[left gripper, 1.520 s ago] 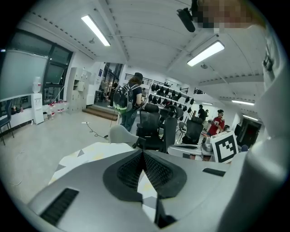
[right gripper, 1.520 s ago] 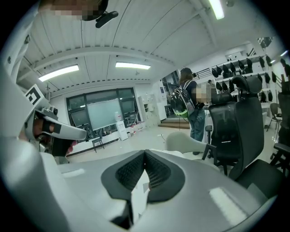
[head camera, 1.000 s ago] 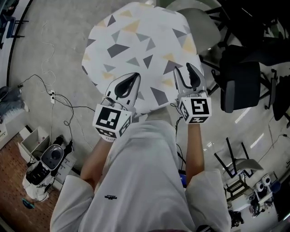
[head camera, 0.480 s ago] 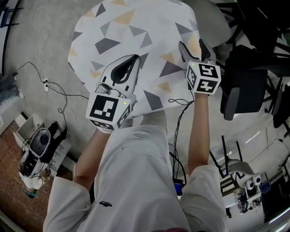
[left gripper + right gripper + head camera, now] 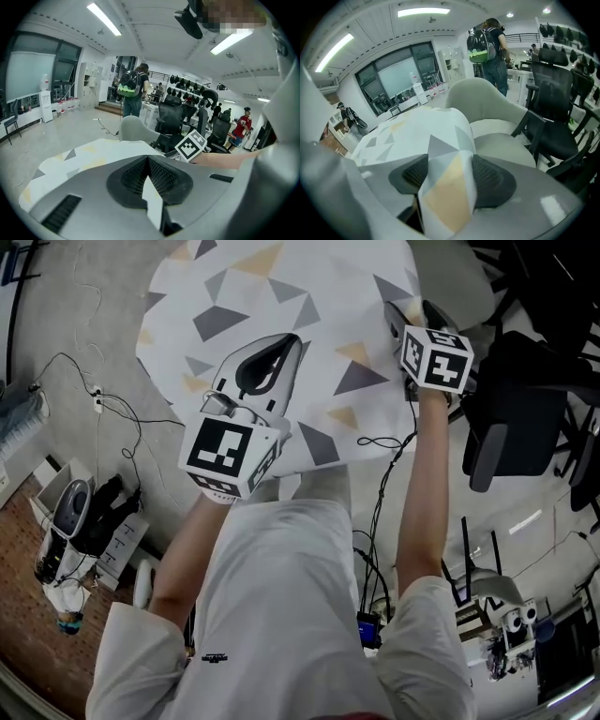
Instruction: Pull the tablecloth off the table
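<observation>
A white tablecloth printed with grey and yellow triangles covers a round table. My left gripper hovers over its near part with the jaws shut. In the left gripper view the left gripper shows a white sliver behind its closed pads, and whether that is cloth I cannot tell. My right gripper is at the cloth's right edge. Its jaws have just been opening and now stand wide. In the right gripper view a draped fold of the tablecloth fills the gap between the pads of the right gripper.
A grey shell chair stands just beyond the table's right edge, with black office chairs beside it. Cables and equipment lie on the floor at the left. A person with a green backpack stands farther off.
Both grippers have moved farther out over the table. The right one went to the cloth's right edge and its jaws spread wider; the left stayed shut.
</observation>
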